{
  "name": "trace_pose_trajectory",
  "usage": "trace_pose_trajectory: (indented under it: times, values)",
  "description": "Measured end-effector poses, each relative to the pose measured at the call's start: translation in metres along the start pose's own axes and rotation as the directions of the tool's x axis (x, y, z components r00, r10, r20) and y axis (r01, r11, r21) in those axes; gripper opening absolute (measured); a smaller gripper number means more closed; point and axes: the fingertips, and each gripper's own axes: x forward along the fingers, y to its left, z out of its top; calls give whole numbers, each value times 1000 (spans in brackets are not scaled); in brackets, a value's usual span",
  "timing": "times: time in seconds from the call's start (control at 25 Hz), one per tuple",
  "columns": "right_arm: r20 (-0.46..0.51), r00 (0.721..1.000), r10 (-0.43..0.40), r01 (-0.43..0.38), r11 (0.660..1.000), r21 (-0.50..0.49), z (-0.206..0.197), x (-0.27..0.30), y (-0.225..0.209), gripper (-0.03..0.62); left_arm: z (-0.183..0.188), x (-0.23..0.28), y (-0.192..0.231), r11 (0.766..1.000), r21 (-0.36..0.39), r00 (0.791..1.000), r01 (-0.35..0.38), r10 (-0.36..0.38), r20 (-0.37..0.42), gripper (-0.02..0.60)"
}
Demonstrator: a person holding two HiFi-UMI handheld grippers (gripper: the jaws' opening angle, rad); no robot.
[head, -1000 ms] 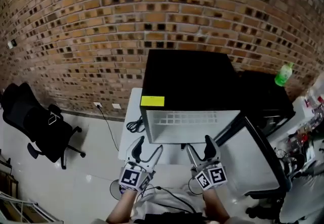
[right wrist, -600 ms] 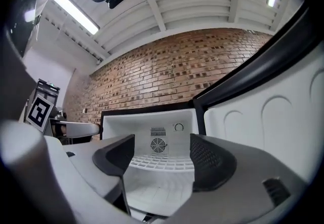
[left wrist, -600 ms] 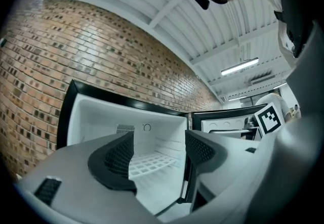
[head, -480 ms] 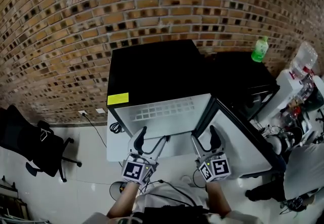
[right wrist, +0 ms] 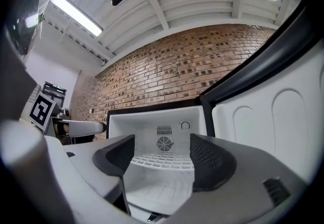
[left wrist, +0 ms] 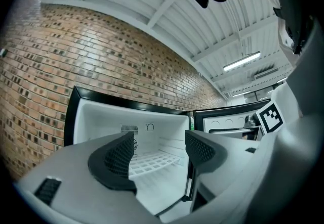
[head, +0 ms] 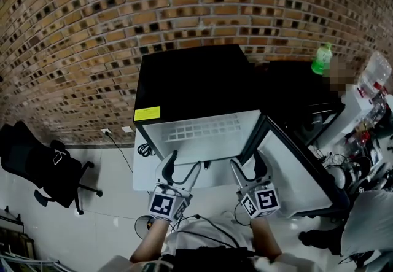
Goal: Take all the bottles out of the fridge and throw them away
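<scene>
Left claw [head: 184, 164], right claw [head: 247, 162]: both agape (nothing between), facing small black white-lined fridge [head: 190, 83], white-lined door [head: 295, 169] swung open.

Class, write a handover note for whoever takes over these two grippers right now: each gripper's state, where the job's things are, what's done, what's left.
Left gripper: open, empty.
Right gripper: open, empty.
Both face the fridge, door open.
Inside, the shelf and floor show no bottle.
A green bottle stands on the dark cabinet beside the fridge. No bin in view.
Done: fridge looks emptied.
To do: check hidden corners, bin any bottle found.
</scene>
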Motion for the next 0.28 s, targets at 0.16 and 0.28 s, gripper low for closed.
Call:
trace_pose_trajectory:
  times: [0.16, 0.28]
  values:
    - [-17, 1000, 20, -20, 1000, 19, -7, 3, 8, 365, -11, -10, 14, 999, 21, 1000, -26, 26, 7, 304]
    - [-26, 999, 33, -33, 999, 19, -10, 5, 14, 365, -11, -12, 19, 999, 26, 999, -38, 37, 9, 304]
